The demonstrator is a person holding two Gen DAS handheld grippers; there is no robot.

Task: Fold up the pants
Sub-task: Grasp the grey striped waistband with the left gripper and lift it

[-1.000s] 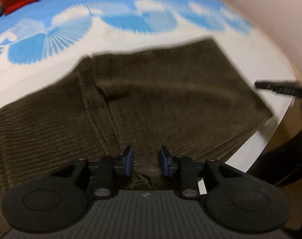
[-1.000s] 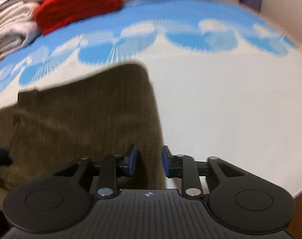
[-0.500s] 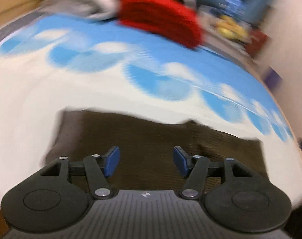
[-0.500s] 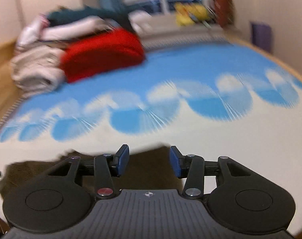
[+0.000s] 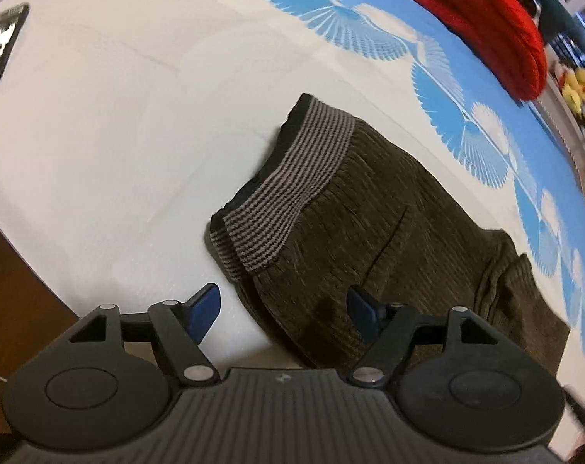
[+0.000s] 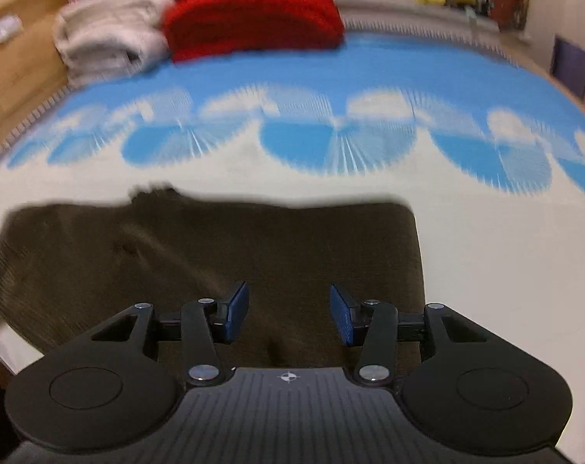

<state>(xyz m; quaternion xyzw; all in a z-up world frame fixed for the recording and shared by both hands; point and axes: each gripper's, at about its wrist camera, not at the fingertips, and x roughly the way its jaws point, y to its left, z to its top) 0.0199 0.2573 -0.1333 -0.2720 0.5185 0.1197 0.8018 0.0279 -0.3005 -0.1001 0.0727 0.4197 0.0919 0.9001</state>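
Left tongs of mine have just been spreading and stand wide apart, gripping nothing, poised over the near corner of the folded brown pants, whose striped waistband lies turned up on the white-and-blue sheet. Right tongs have just been opening too; they stand parted and empty above the pants, with a red blanket and pale laundry well beyond.
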